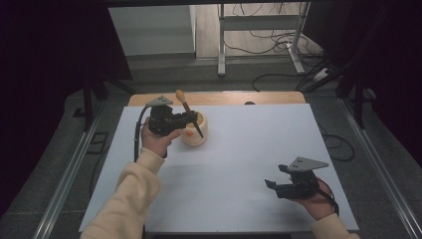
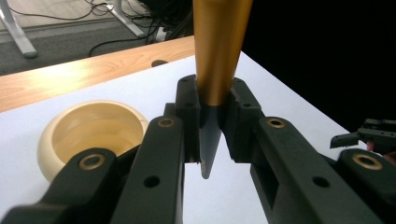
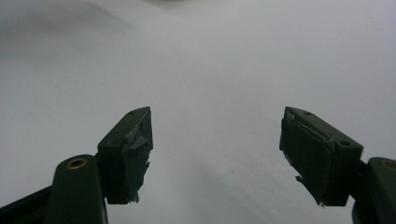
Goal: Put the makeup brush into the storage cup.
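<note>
My left gripper (image 1: 190, 118) is at the back left of the white table (image 1: 239, 164), shut on a slim tool (image 1: 188, 110) with a golden-brown handle and a dark pointed end. The tool slants over a cream bowl (image 1: 197, 138), its knob up and away and its dark tip at the bowl's near right side. In the left gripper view the pads (image 2: 189, 100) clamp the tool (image 2: 219, 46) where brown meets dark grey, with the bowl (image 2: 46, 144) to the left below. My right gripper (image 1: 272, 184) hovers near the front right, open; in its own view the right gripper (image 3: 215, 149) has nothing between its jaws.
A wooden strip (image 1: 224, 98) runs along the table's back edge. Beyond it are a metal desk frame (image 1: 221, 45) and loose cables (image 1: 278, 40) on the floor. The right gripper (image 2: 359, 135) also appears far right in the left gripper view.
</note>
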Tool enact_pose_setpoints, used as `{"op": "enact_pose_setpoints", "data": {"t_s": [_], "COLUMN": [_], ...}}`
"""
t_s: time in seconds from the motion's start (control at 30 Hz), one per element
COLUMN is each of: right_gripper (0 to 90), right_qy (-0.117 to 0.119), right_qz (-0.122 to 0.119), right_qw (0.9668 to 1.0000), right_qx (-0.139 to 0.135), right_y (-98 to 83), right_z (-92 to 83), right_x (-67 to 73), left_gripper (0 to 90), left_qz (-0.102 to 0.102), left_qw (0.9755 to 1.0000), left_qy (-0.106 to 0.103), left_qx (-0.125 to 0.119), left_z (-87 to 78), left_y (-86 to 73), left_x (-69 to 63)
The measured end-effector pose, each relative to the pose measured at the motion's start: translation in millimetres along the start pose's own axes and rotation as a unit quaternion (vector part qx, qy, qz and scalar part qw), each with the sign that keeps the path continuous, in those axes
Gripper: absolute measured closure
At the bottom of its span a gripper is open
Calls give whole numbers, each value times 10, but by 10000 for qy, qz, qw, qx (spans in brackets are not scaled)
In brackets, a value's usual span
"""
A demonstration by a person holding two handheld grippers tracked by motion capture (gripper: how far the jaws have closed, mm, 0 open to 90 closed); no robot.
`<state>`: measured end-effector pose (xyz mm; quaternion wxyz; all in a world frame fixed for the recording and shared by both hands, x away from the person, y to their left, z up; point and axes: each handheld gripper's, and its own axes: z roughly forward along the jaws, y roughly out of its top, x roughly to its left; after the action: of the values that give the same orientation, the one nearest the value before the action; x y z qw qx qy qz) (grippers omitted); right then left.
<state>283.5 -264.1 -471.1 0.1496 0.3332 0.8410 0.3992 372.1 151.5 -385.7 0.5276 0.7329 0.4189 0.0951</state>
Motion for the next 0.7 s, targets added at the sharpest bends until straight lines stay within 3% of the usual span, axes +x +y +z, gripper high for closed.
{"op": "enact_pose_setpoints", "data": {"t_s": [0.6, 0.7], "right_gripper": [246, 212], "right_qy": [12, -98], "right_qz": [-53, -31], "right_qw": [10000, 9999], "right_qx": [42, 79], "right_y": [-9, -10], "right_z": [20, 18], "right_x": [-4, -9], "left_gripper": [781, 782], "left_qz": [66, 40], "left_qw": [9998, 9996], "left_qy": [202, 288], "left_qx": [1, -30], "left_z": [-5, 12], "left_y": [249, 274], "left_x": [58, 73]}}
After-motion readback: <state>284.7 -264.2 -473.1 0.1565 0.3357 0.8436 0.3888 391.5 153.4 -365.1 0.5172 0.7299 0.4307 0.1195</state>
